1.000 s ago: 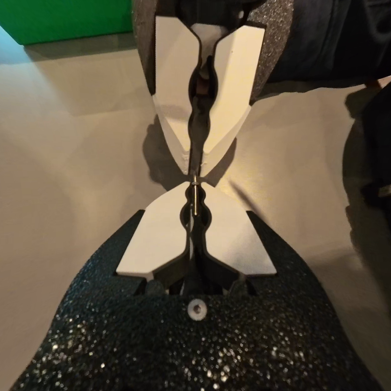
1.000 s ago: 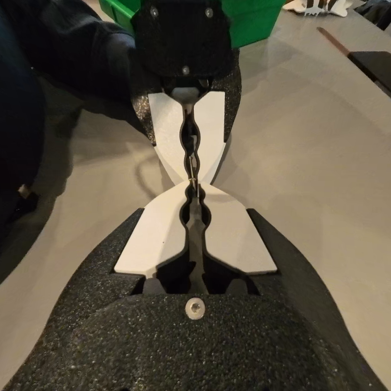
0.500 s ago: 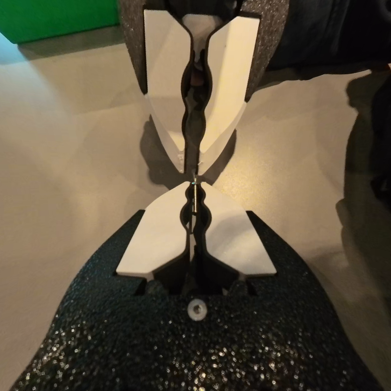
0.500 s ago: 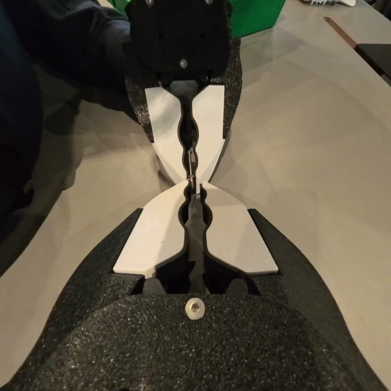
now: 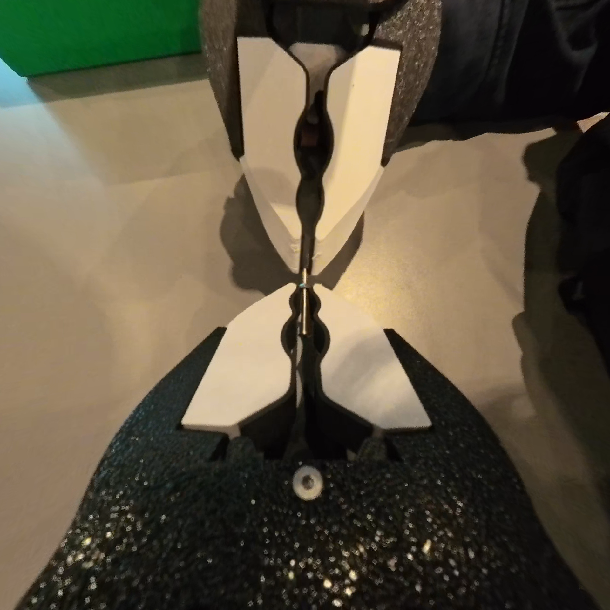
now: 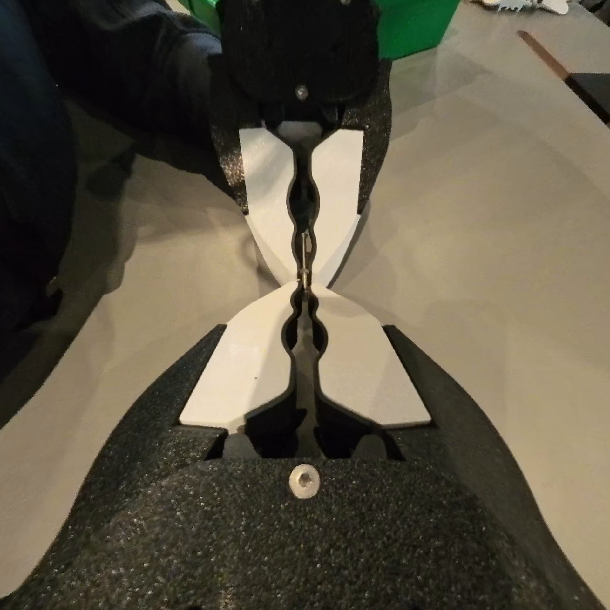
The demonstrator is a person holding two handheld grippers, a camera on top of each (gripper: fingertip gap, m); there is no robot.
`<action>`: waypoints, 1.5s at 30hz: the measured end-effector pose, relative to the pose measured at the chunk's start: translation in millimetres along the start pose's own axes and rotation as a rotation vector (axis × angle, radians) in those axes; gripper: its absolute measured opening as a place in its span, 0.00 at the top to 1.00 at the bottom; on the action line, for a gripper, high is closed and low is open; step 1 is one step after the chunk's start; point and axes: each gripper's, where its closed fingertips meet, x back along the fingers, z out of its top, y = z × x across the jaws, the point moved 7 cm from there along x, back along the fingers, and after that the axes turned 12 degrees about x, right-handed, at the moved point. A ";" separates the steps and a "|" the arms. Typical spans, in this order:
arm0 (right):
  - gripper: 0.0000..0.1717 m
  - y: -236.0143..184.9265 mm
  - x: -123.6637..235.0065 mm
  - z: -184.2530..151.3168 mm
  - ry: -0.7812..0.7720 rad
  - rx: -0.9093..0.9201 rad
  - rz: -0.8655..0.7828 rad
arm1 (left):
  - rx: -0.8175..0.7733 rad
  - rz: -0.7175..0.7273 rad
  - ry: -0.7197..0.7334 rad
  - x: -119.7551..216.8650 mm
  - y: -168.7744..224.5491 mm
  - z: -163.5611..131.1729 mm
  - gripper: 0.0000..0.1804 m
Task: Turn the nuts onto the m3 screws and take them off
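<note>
Two grippers meet nose to nose above the bench (image 5: 99,297), and it is all happening in the tiny space where their tips touch. The left gripper (image 5: 304,290) has its white fingers (image 5: 264,330) pressed together on the slim silver m3 screw (image 5: 304,312), whose shank lies along the slot and pokes out past the tips. Right at that exit sits the nut (image 5: 303,286), a small glinting ring threaded on the screw, between the two sets of tips. From the other side, the right gripper (image 6: 305,289) is pinched down on the screw's free end just past the nut (image 6: 304,271), and the screw (image 6: 303,251) runs on into the left gripper's slot. I judge this a turning step, the nut only partway along the thread. To do it well, keep both grippers on one straight line so the screw does not bend or cross-thread, hold the shank firmly so it cannot spin, and turn in short bites with a regrip each time. Squeeze gently; a part this small can pop free and vanish on the bench. A green bin (image 6: 412,29) stands at the far edge. No brand, label or readable writing shows anywhere.
</note>
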 end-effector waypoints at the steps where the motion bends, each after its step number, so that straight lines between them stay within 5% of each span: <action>1: 0.98 -0.4 -0.6 -0.2 -0.006 0.004 0.000 | -0.002 0.002 -0.002 -0.2 0.1 -0.1 0.98; 7: 0.99 -0.4 1.0 1.5 0.017 0.011 -0.010 | -0.036 0.014 0.032 2.2 2.8 0.6 0.97; 10: 0.99 -0.1 1.4 -0.8 -0.005 0.010 -0.007 | -0.005 0.030 0.025 1.4 -0.1 0.7 0.85; 21: 0.99 1.2 9.9 -7.0 -0.025 -0.016 0.010 | -0.029 0.043 0.003 0.6 0.7 -1.7 0.99; 28: 0.99 0.4 9.4 -8.9 -0.047 -0.014 0.018 | -0.073 0.076 -0.013 -1.9 2.2 -3.0 0.94; 45: 0.99 -0.6 11.1 -7.9 -0.060 -0.010 0.021 | -0.137 0.107 0.035 -0.8 6.3 -0.8 0.99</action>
